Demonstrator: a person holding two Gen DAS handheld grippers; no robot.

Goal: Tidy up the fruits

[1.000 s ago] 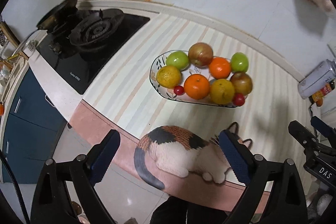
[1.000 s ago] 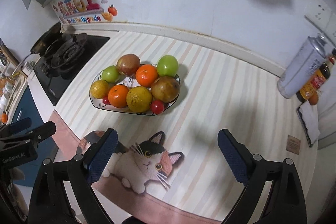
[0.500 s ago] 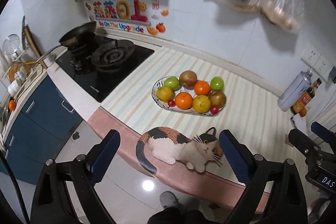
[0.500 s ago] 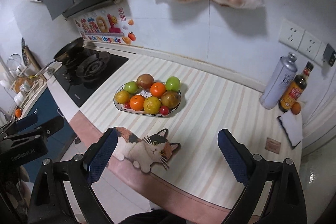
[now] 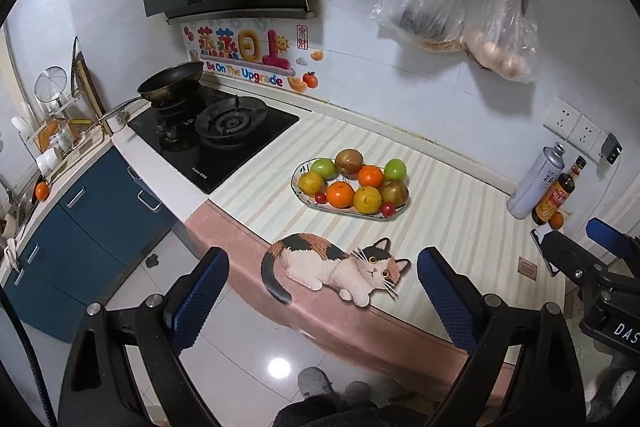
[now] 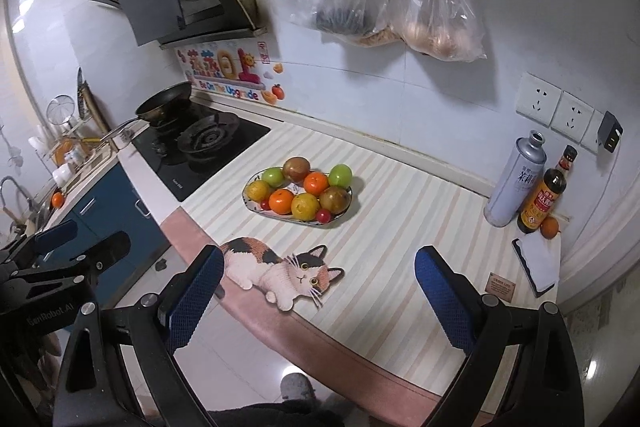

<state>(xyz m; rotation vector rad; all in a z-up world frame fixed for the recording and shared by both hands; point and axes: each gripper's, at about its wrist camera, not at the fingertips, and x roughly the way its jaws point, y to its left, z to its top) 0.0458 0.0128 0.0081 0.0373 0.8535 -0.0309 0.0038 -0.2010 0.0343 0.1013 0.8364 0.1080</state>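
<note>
An oval patterned plate (image 5: pixel 304 201) (image 6: pixel 250 205) sits mid-counter on the striped mat, filled with oranges (image 5: pixel 340 194), green apples (image 5: pixel 323 167), brownish fruits (image 5: pixel 349 161), yellow fruits (image 5: pixel 368 199) and small red ones (image 5: pixel 387 209). My left gripper (image 5: pixel 322 281) is open and empty, held back off the counter's front edge, over the floor. My right gripper (image 6: pixel 316 281) is open and empty, also well short of the plate. Each gripper shows at the edge of the other's view.
A gas hob (image 5: pixel 216 135) with a frying pan (image 5: pixel 170 83) lies left of the plate. A spray can (image 6: pixel 514 183), sauce bottle (image 6: pixel 540 201) and small orange (image 6: pixel 550 227) stand at the right wall. A cat-shaped mat (image 5: pixel 340 267) lies at the counter's front edge. Bags hang above.
Both grippers have pulled back and up from the counter; the plate now looks smaller and farther. Both stay open and empty. The fruits have not moved.
</note>
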